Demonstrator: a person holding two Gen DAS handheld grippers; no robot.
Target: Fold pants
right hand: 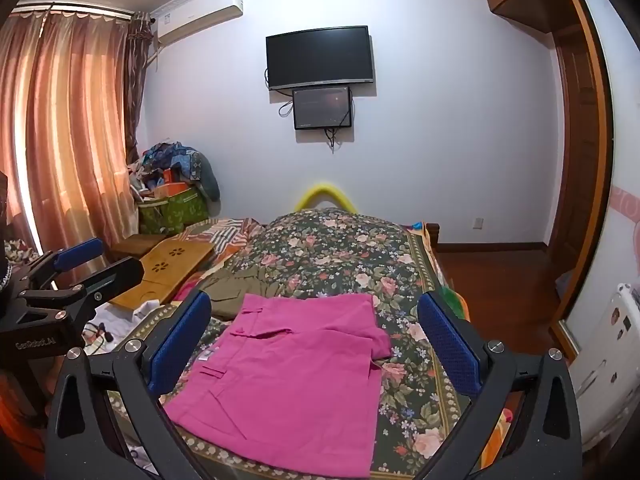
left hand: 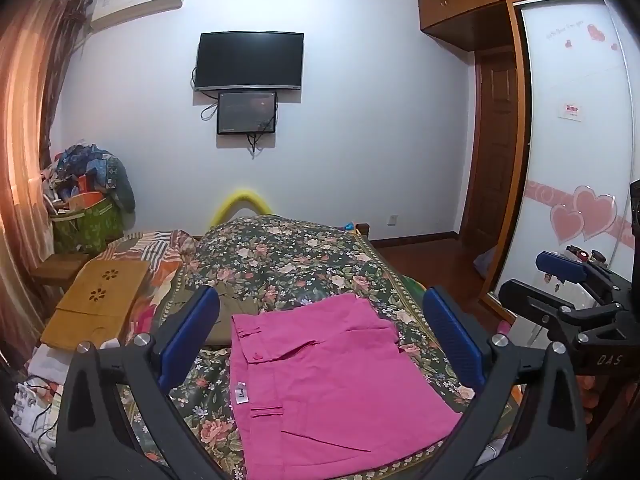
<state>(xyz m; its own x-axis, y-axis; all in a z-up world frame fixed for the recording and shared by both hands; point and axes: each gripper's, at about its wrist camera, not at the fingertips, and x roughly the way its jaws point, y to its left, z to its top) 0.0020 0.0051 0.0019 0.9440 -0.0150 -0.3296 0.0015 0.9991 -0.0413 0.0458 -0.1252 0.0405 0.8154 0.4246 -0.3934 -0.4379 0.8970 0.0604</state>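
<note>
Lying in the lower centre of both views, the bright pink cotton pants (left hand: 336, 380) look already folded into a compact rectangle on the flowered bedspread (left hand: 304, 256). Left gripper (left hand: 320, 336) and right gripper (right hand: 316, 336) hover released, holding nothing; perhaps only one last fold or smoothing remains.

Room's pretty evenly lit, kind of cool and bluish on the back wall (right hand: 420, 168). Warm orange daylight glows through the curtain (right hand: 68, 128), blowing out a bit along its edge in the left wrist view. Heavy fisheye bend everywhere: the wardrobe (left hand: 516, 152) curves hard and the corners go black. Focus is decent in the middle, softer toward the rim. Shadows are faint.
</note>
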